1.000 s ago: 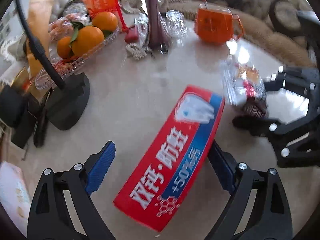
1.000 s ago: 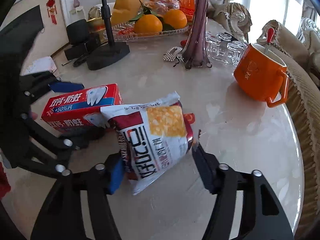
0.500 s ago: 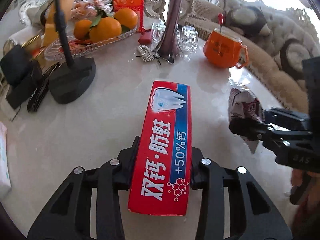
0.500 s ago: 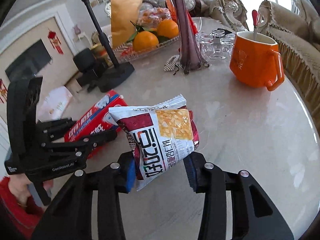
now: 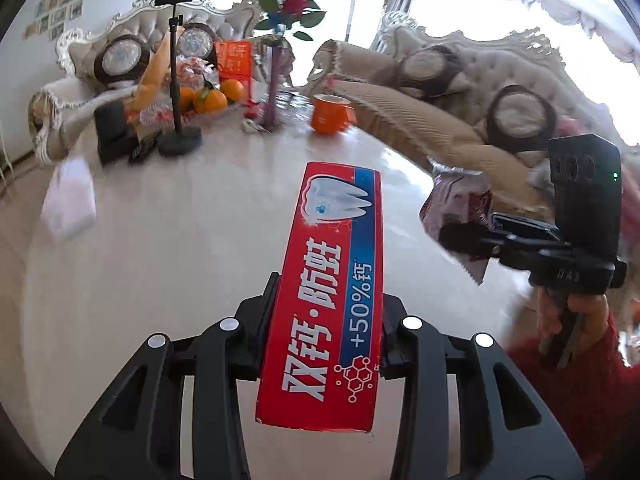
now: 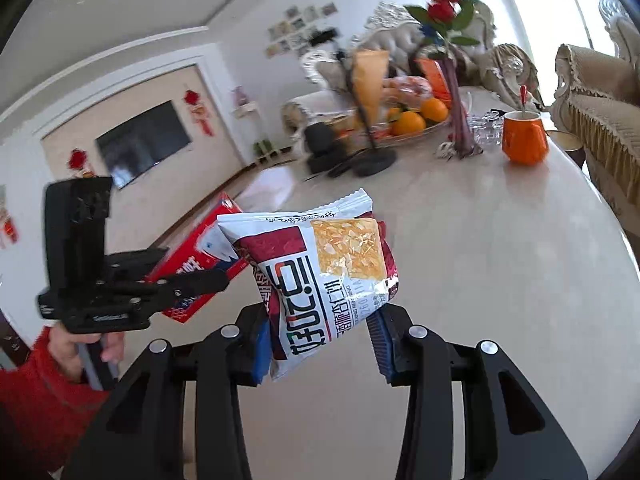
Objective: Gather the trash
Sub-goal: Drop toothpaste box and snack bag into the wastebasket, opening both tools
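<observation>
**Marble top cleared of two pieces, both now in the air**

Pale marble fills most of both views: the round table (image 5: 160,248) spreads below you, lower half bare, clutter packed at the far end in the upper part of each frame. No bin shows in either view, so you cannot tell yet where the trash goes.

Your left gripper (image 5: 324,336) is clamped narrow on the red toothpaste box (image 5: 332,280), held near its back end, so most of its length sticks out forward, lifted off the table. Your right gripper (image 6: 320,340) pinches the snack bag (image 6: 320,276) by its lower end; the rest stands up, crinkled and slack.

Risks, as I judge them: the box is gripped far from its middle, so a quick swing could lever it out of the pads. The bag is slippery film held at one corner; it may slide free or flop sideways. The two grippers ride near each other, so box and bag could knock together if you turn inward.

At the far end stand a fruit tray of oranges (image 6: 412,122), a black phone stand (image 5: 178,140), a purple vase (image 6: 460,120) with roses, an orange mug (image 5: 330,116) and small glasses (image 6: 486,124). All sit well apart from your hands.
</observation>
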{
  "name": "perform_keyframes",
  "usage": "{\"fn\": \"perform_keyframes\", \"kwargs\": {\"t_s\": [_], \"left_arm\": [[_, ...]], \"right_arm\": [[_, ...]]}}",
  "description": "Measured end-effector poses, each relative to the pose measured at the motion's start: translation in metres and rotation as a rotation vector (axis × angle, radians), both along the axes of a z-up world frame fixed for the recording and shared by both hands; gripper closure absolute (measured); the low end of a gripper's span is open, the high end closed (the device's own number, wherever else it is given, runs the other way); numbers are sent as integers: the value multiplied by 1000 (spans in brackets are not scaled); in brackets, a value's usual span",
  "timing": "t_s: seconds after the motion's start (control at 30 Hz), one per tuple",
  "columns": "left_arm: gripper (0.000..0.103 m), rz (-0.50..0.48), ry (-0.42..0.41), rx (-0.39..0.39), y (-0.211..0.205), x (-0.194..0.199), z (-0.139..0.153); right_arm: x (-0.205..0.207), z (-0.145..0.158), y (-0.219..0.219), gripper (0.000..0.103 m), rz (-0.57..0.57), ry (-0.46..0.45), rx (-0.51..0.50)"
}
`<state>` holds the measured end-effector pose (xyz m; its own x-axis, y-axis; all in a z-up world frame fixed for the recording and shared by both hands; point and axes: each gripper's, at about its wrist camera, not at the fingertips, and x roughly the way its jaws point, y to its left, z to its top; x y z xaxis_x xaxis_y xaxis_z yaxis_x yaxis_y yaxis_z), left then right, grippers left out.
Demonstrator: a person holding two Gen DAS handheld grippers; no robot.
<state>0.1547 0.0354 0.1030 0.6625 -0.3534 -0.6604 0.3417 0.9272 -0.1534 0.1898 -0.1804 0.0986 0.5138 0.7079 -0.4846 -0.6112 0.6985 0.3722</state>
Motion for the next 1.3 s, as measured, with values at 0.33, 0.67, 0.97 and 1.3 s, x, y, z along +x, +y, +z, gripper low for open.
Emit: {"fn": "perform_keyframes", "kwargs": {"t_s": [0.33,0.67,0.97,1.3], "left_arm": [[64,-14,306,1,-41,-161,-129],[63,64,471,69,-60,-135,-247],[10,164,470,89,-44,-134,-258],[10,186,457,73,-46,-134,-234]], "right_arm": [[-142,-101,-17,64,-29,307,-155],[-98,-229,25,63,-60,506,-397],[-117,-243,4,9,-165,555,-476],[-126,-221,7,8,-235,575,-484]]}}
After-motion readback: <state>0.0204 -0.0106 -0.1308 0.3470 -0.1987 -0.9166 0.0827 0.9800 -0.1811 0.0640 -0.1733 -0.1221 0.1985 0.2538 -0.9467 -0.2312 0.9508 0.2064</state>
